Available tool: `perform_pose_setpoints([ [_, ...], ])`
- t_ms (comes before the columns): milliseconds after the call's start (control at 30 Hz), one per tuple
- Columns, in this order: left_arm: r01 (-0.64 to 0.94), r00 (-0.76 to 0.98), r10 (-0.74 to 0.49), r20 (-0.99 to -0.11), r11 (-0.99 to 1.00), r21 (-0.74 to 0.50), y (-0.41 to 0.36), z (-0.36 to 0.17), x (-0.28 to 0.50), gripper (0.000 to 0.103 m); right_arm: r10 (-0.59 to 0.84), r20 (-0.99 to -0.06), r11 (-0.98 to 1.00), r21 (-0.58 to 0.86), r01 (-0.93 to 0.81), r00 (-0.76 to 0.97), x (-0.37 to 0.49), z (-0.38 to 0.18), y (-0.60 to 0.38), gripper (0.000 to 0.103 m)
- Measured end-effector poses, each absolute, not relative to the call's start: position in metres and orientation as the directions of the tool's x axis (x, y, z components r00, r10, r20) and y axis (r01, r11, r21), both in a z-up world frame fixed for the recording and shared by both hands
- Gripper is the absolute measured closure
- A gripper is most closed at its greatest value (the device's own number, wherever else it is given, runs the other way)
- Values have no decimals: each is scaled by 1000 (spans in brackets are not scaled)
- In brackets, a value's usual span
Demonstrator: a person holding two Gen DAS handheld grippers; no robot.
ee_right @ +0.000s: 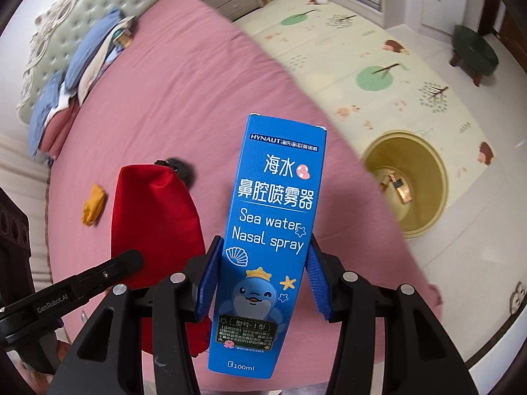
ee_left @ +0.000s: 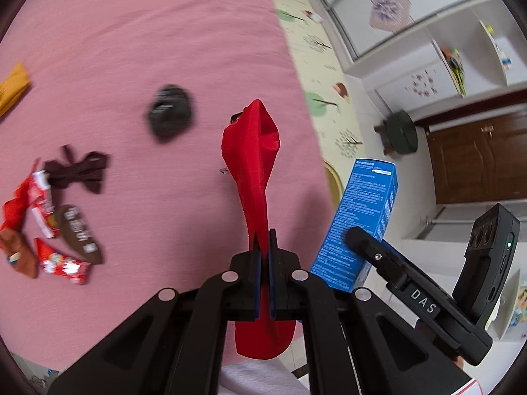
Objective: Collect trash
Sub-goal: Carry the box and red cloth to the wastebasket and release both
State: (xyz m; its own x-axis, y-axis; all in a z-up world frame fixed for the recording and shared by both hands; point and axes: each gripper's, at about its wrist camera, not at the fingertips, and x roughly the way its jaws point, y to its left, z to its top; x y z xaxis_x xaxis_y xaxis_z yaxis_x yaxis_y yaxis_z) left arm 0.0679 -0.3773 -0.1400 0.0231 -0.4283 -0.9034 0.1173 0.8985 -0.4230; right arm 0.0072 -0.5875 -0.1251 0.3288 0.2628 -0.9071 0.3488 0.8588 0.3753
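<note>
Blue nasal spray box (ee_right: 273,240), tall, printed with a cartoon dolphin: clamped by right tool (ee_right: 263,283). Red cloth pouch (ee_left: 253,177), limp: pinched in closed left tool (ee_left: 263,263).

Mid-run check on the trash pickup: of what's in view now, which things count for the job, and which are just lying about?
For the job:
- blue nasal spray box, in the right gripper
- red cloth, pinched in the left gripper
- yellow bin on the floor
- snack wrappers on the bed

Just lying about:
- pillows
- green stool
- play mat
</note>
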Motion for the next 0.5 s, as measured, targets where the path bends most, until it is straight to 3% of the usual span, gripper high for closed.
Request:
perform_pose_setpoints([
  [500, 265, -96, -419, -903, 864, -429, -552, -169, 67, 100, 209, -925, 796, 349, 495, 317, -28, -151, -732, 55],
])
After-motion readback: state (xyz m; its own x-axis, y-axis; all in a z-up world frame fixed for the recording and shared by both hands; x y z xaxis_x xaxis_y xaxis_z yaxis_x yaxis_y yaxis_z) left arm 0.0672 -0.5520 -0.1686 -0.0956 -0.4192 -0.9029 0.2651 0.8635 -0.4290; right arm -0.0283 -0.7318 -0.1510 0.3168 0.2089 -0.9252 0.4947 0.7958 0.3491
